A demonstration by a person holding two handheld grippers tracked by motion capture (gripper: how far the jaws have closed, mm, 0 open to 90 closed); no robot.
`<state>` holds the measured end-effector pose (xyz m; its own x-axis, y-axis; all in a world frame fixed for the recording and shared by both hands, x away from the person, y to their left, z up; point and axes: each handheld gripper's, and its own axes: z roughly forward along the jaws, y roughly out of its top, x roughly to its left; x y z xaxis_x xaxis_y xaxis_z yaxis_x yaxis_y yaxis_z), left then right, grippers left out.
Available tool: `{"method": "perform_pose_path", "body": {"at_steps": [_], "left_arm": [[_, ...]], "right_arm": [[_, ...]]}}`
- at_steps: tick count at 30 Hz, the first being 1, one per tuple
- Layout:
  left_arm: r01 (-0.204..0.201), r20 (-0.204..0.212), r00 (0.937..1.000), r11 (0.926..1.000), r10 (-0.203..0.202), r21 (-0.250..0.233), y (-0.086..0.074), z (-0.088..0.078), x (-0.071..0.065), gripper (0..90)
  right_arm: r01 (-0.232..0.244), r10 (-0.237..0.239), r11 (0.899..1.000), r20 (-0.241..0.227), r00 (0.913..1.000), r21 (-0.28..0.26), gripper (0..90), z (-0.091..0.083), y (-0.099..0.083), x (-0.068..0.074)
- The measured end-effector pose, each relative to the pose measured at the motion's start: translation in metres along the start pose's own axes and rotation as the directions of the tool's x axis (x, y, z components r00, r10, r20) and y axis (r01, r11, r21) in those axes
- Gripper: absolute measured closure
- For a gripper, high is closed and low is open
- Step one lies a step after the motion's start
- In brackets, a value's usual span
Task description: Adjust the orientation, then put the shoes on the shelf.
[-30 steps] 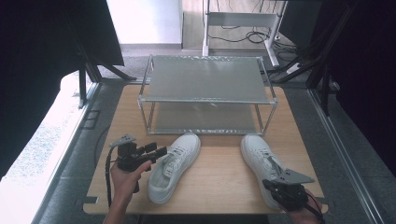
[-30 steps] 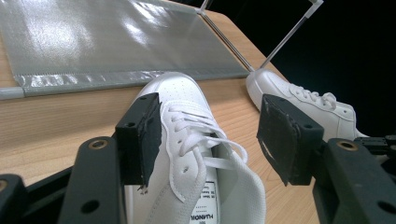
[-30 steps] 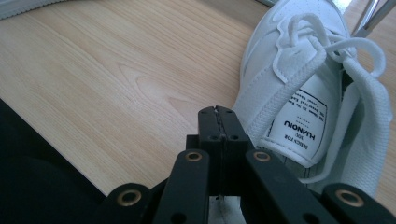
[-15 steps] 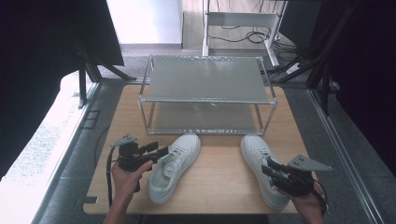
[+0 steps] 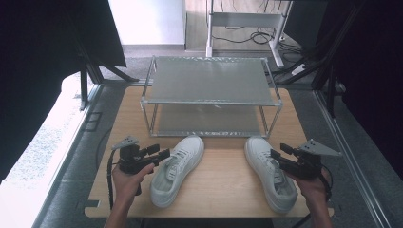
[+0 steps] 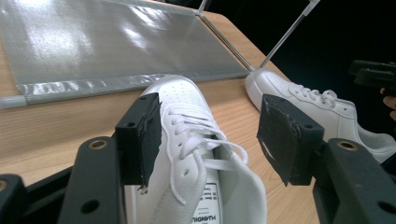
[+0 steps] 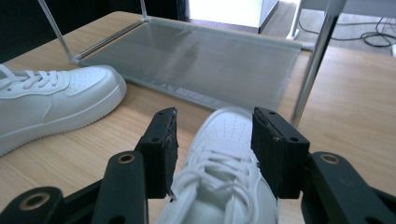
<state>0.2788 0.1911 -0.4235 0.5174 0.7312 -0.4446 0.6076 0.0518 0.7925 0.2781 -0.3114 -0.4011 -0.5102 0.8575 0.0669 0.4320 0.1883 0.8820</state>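
Right gripper [image 5: 278,156] has just been opening: jaws spread over right shoe [image 5: 271,173], no pinch. Left gripper [image 5: 159,153] spread beside left shoe [image 5: 176,168]. Both shoes on table [image 5: 223,178] before rack [image 5: 209,95]. Best to drop lower and clamp collar squarely.
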Motion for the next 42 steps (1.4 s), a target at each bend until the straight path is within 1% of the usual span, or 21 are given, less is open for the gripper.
{"method": "perform_pose_path", "body": {"at_steps": [3, 6, 7, 12, 14, 16, 18, 20, 21, 25, 28, 29, 30, 31, 32, 34, 35, 36, 37, 38, 42], "left_arm": [[-0.008, -0.017, 0.9998, 1.0, 0.008, 0.001, 0.001, -0.003, 0.0, 39.6], [-0.015, -0.036, 0.9992, 0.9999, 0.015, 0.005, 0.002, -0.005, 0.001, 39.6], [-0.027, -0.066, 0.9974, 0.9995, 0.028, 0.017, 0.002, -0.005, 0.002, 39.6], [-0.056, -0.09, 0.9941, 0.9973, 0.06, 0.047, -0.003, -0.007, 0.004, 39.7], [-0.096, -0.107, 0.9885, 0.9905, 0.106, 0.098, -0.006, -0.005, 0.005, 40.1], [-0.109, -0.121, 0.9846, 0.9847, 0.126, 0.136, -0.007, -0.001, 0.005, 41.0], [-0.109, -0.128, 0.9834, 0.9823, 0.129, 0.153, -0.009, 0.002, 0.004, 41.0], [-0.094, -0.121, 0.986, 0.9826, 0.114, 0.16, -0.011, 0.006, 0.004, 42.0], [-0.105, -0.136, 0.982, 0.9781, 0.13, 0.18, -0.013, 0.01, 0.002, 41.9], [-0.118, -0.152, 0.9768, 0.9727, 0.15, 0.2, -0.015, 0.014, 0.0, 42.5], [-0.117, -0.152, 0.977, 0.9719, 0.149, 0.204, -0.016, 0.017, 0.0, 43.1], [-0.118, -0.154, 0.9766, 0.9724, 0.15, 0.202, -0.016, 0.018, 0.0, 43.6], [-0.116, -0.159, 0.9761, 0.9733, 0.149, 0.198, -0.017, 0.018, 0.0, 43.6], [-0.121, -0.179, 0.9715, 0.9738, 0.156, 0.193, -0.016, 0.019, -0.002, 44.4], [-0.121, -0.179, 0.9715, 0.9738, 0.156, 0.193, -0.016, 0.019, -0.002, 44.6], [-0.126, -0.189, 0.9682, 0.9718, 0.164, 0.2, -0.015, 0.021, -0.005, 46.4], [-0.132, -0.197, 0.9648, 0.9684, 0.174, 0.212, -0.016, 0.024, -0.007, 47.3], [-0.132, -0.197, 0.9648, 0.9684, 0.174, 0.212, -0.016, 0.024, -0.007, 47.7], [-0.139, -0.208, 0.9598, 0.9634, 0.188, 0.23, -0.016, 0.028, -0.009, 48.0], [-0.139, -0.208, 0.9598, 0.9634, 0.188, 0.23, -0.016, 0.028, -0.009, 48.6], [-0.151, -0.224, 0.9514, 0.9545, 0.211, 0.257, -0.018, 0.036, -0.011, 51.3]], "right_arm": [[-0.015, 0.015, 1.0, -0.004, 0.9999, 0.006, 50.1, -0.002, -0.006, -0.003], [-0.005, 0.005, 1.0, -0.002, 1.0, 0.023, 48.7, -0.005, -0.012, -0.004], [-0.001, 0.001, 1.0, 0.001, 1.0, 0.031, 48.4, -0.006, -0.014, -0.005], [0.002, -0.001, 0.998, -0.003, 1.0, 0.059, 48.1, -0.012, -0.024, -0.007], [0.001, -0.001, 0.997, 0.001, 1.0, 0.081, 47.9, -0.019, -0.034, -0.009], [-0.004, 0.004, 0.996, 0.002, 1.0, 0.093, 47.9, -0.023, -0.041, -0.011], [-0.011, 0.01, 0.995, 0.005, 0.9999, 0.099, 48.0, -0.024, -0.045, -0.013], [-0.025, 0.024, 0.994, 0.01, 0.9997, 0.108, 48.3, -0.025, -0.048, -0.016], [-0.029, 0.028, 0.991, 0.014, 0.9995, 0.131, 49.7, -0.024, -0.048, -0.017], [-0.023, 0.017, 0.985, 0.036, 0.9992, 0.173, 51.2, -0.021, -0.048, -0.015], [-0.036, 0.029, 0.981, 0.038, 0.9988, 0.188, 54.0, -0.016, -0.049, -0.016], [-0.037, 0.025, 0.979, 0.062, 0.9977, 0.2, 54.2, -0.014, -0.05, -0.017], [-0.037, 0.025, 0.979, 0.062, 0.9977, 0.2, 54.2, -0.014, -0.05, -0.017], [-0.034, 0.021, 0.978, 0.062, 0.9978, 0.206, 55.1, -0.013, -0.049, -0.018], [-0.034, 0.021, 0.978, 0.062, 0.9978, 0.206, 55.1, -0.013, -0.049, -0.018], [-0.003, -0.012, 0.975, 0.067, 0.9977, 0.22, 55.2, -0.008, -0.046, -0.016], [0.012, -0.028, 0.974, 0.066, 0.9974, 0.225, 55.3, -0.006, -0.045, -0.016], [0.012, -0.028, 0.974, 0.066, 0.9974, 0.225, 55.3, -0.006, -0.045, -0.016], [0.027, -0.045, 0.971, 0.068, 0.9967, 0.239, 55.5, 0.0, -0.044, -0.015], [0.027, -0.045, 0.971, 0.068, 0.9967, 0.239, 55.5, 0.0, -0.044, -0.015], [0.039, -0.058, 0.963, 0.063, 0.9963, 0.267, 57.2, 0.015, -0.042, -0.016]]}}
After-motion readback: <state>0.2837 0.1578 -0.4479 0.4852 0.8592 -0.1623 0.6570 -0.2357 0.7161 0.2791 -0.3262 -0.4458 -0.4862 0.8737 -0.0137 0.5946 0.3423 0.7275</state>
